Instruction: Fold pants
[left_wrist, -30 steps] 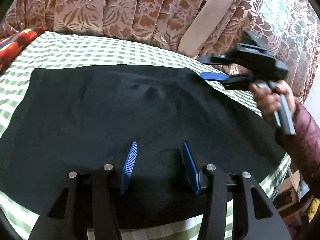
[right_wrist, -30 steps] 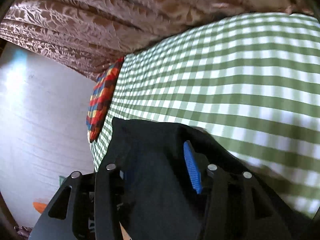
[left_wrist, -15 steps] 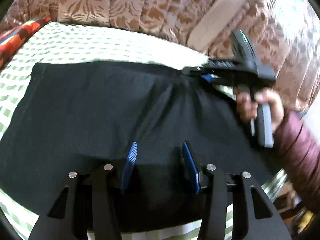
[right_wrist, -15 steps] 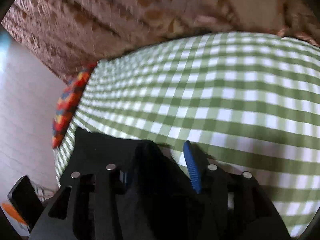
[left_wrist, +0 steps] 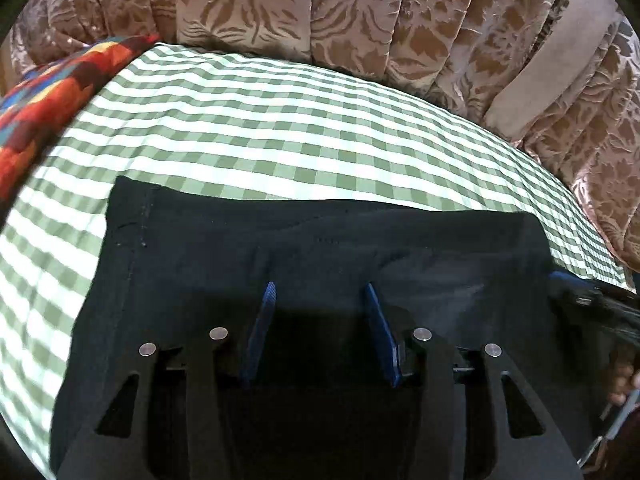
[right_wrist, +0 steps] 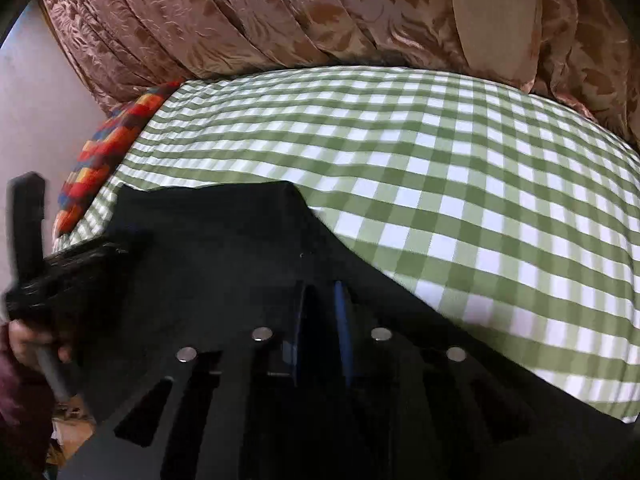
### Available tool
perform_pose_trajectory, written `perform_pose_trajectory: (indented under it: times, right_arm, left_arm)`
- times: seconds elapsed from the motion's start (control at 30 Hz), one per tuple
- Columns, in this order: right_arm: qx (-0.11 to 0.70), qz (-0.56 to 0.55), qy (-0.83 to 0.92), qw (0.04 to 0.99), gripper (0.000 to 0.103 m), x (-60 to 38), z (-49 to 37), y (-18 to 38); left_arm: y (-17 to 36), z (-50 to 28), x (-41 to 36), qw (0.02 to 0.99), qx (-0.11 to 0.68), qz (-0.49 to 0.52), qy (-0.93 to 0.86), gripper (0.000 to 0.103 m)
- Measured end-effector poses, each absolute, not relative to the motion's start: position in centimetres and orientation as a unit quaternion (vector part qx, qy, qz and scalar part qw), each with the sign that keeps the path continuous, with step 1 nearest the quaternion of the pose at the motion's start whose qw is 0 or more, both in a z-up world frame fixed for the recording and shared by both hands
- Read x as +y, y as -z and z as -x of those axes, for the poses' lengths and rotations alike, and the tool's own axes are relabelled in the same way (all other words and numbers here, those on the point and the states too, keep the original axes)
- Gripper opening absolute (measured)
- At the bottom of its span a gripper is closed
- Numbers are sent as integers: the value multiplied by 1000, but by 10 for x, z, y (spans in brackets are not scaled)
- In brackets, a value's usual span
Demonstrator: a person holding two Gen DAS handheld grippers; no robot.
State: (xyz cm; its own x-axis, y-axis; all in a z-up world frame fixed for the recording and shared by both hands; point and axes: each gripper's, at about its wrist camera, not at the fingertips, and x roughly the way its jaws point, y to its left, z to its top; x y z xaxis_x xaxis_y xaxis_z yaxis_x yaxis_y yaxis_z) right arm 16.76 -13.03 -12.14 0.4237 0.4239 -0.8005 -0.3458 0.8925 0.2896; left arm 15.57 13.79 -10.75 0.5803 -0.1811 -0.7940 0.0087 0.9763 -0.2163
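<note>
The black pants [left_wrist: 320, 248] lie on a green checked bed cover [left_wrist: 280, 136], their far edge straight and a stitched hem at the left. My left gripper [left_wrist: 320, 312] is open just above the near part of the pants, holding nothing. My right gripper [right_wrist: 322, 308] is shut on a fold of the black pants [right_wrist: 240, 240]. In the left wrist view its body [left_wrist: 592, 304] shows at the right edge beside the pants' right corner. The left gripper's body [right_wrist: 68, 272] shows at the left of the right wrist view.
A brown patterned curtain [left_wrist: 360, 20] hangs behind the bed. A red multicoloured pillow [left_wrist: 44, 96] lies at the far left; it also shows in the right wrist view [right_wrist: 104, 152]. The checked cover [right_wrist: 480, 200] stretches beyond the pants.
My right gripper closed on the pants' far right corner and pulled it toward the near right. The pants now cover less of the cover. My left gripper stayed open.
</note>
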Motion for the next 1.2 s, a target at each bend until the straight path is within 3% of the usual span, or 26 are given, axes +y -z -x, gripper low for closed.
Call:
perform_pose_trajectory:
  times: [0.2,0.23,0.33,0.7,0.9,0.93,1.0,1.2]
  right_arm:
    - [476,-63,-225,848,17,-140,-158,117]
    - [474,-63,-224,849,23,-141,-153,113]
    - [460,-65,-222,857,39,-142,-139,99]
    - [428,-101,-267,858,47,-145,-68,69]
    - [438,-99,-279,849,49,-134,-43,76]
    - [442,-100,-280,846,49,-133,-40,78]
    - [451,-92,-280,842,50,-128,-37,86]
    - [461,-66,-245,850,53,-121,-36,115]
  left_arm:
    - [95,-140,140,889,444,105,40,48]
    - [91,-134,142,891,440,110,34,53]
    - [79,-101,164,899,410,153,16,53]
    - [86,16,293,866,365,332,-83,53]
    - [104,17,287,854,378,352,-61,59]
    - [106,13,283,857,380,343,-62,54]
    - [112,4,267,867,406,272,-97,30]
    - [115,-8,242,881,416,165,-153,30]
